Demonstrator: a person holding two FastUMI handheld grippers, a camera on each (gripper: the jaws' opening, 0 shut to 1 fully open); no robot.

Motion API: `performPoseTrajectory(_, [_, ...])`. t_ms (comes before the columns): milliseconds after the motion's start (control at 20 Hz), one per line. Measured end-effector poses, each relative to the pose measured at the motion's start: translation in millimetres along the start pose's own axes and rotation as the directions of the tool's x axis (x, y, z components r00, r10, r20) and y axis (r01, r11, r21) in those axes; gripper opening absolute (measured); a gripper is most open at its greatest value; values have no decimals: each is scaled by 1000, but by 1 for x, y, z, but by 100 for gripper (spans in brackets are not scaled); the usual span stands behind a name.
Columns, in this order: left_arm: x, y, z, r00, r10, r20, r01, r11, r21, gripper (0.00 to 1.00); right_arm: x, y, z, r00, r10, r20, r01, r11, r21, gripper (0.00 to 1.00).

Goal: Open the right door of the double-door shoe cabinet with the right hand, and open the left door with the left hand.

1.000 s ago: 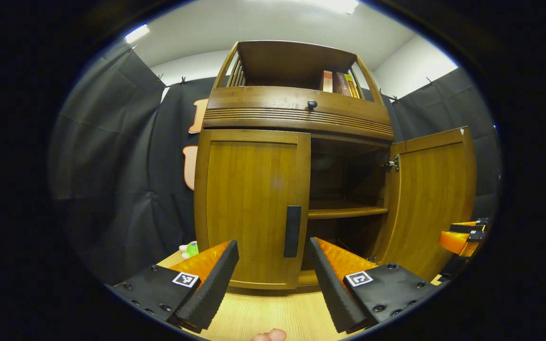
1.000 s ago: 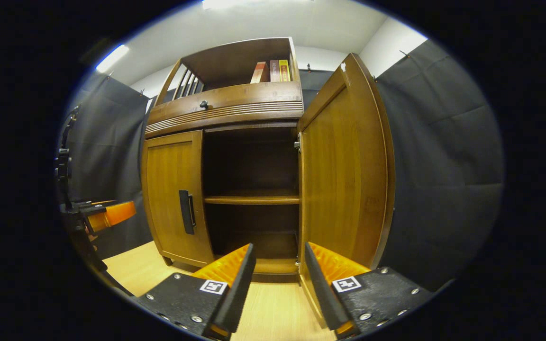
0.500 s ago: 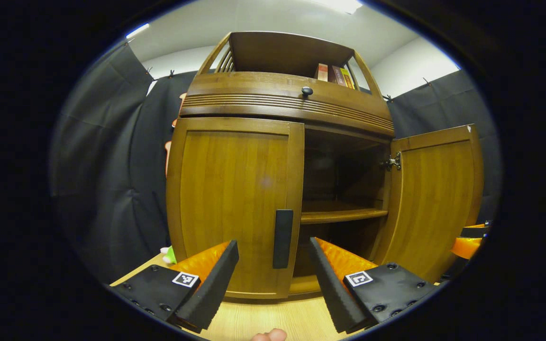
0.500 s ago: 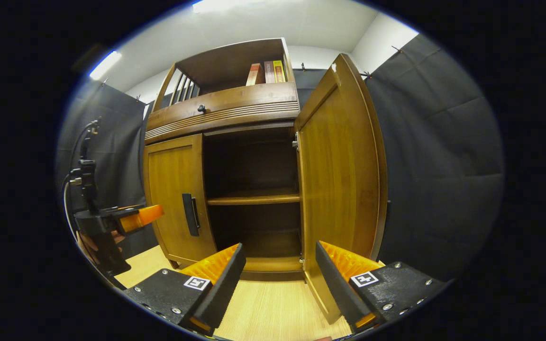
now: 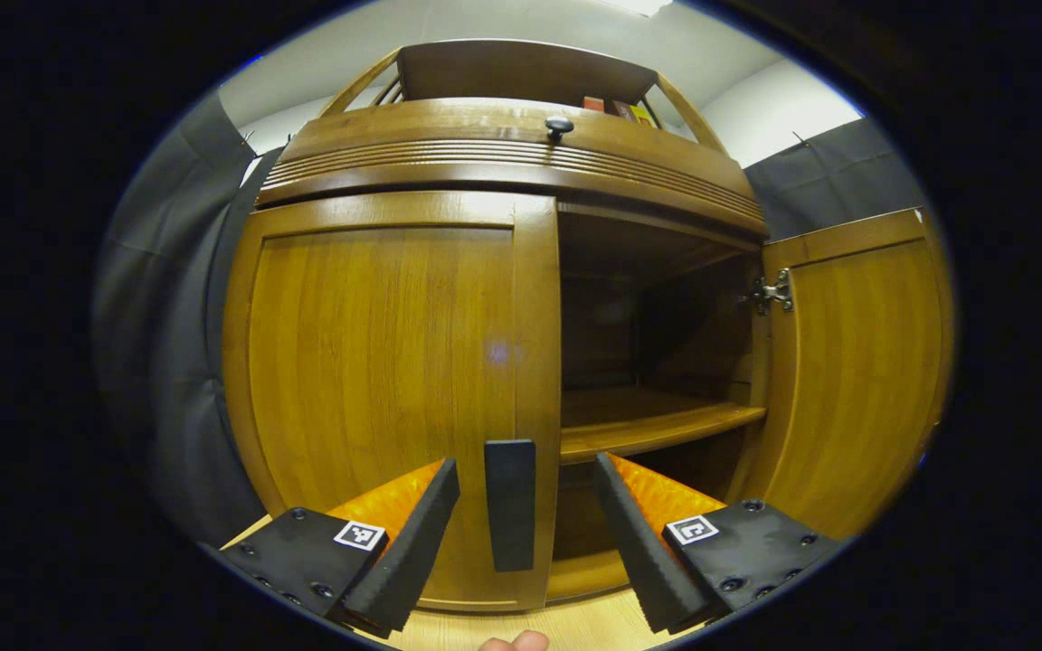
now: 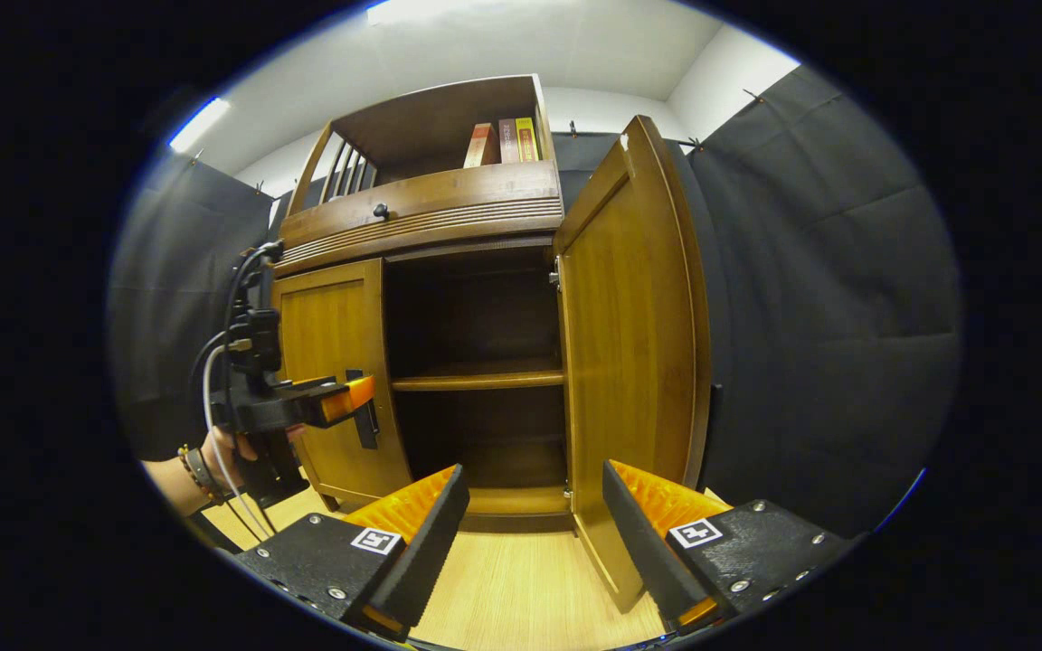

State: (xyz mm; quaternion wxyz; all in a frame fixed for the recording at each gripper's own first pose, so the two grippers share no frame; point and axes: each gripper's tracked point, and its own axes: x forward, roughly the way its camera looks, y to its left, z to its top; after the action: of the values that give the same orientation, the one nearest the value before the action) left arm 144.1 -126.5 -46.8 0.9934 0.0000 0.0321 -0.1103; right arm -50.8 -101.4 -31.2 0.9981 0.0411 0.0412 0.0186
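You held the left gripper (image 5: 521, 533) spread around the black bar handle (image 5: 510, 504) of the closed brown wooden left door (image 5: 376, 380), ready to pinch it. The right door (image 6: 634, 334) stood open, so your right gripper (image 6: 530, 533) waited spread and empty.

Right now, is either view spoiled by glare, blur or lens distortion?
Left gripper view: sharp, strong fisheye bulge on the left door, a faint glare spot near its handle. Right gripper view: sharp, ceiling light blown out, cabinet interior deep in shadow.
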Motion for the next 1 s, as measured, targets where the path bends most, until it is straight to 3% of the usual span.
performPoseTrajectory(150, [19,8,-6,1000,12,-9,-12,1000,-12,94,-7,-10,-5,999,-28,-18,28,999,-27,92])
performPoseTrajectory(200, [23,10,-10,1000,17,-17,-17,1000,-7,100,-7,-11,-5,999,-32,-20,31,999,-30,92])
performPoseTrajectory(400, [28,18,-15,999,37,-24,-37,999,-10,100,-7,-12,-2,999,-31,-16,31,999,-18,92])
performPoseTrajectory(500, [29,21,-16,999,43,-27,-43,999,2,87,-6,-11,2,1000,-26,-8,26,1000,-14,92])
performPoseTrajectory(550, [28,23,-16,998,49,-26,-48,999,9,86,-5,-10,3,1000,-22,-7,22,1000,-13,92])
performPoseTrajectory(650, [29,25,-16,998,57,-28,-57,998,16,85,-3,-9,3,1000,-16,-7,16,1000,-11,92])
performPoseTrajectory(700, [28,25,-16,998,58,-29,-58,998,17,89,-3,-9,2,1000,-16,-8,16,1000,-10,92])
performPoseTrajectory(800, [29,25,-17,997,64,-31,-64,998,22,86,-3,-9,0,1000,-17,-11,17,1000,-6,92])
performPoseTrajectory(850, [28,23,-17,998,59,-32,-59,998,27,91,-3,-8,1,1000,-16,-12,16,1000,-4,92])
performPoseTrajectory(1000, [31,12,-17,999,33,-32,-32,999,33,69,-6,-9,-1,1000,-20,-15,20,1000,-7,92])
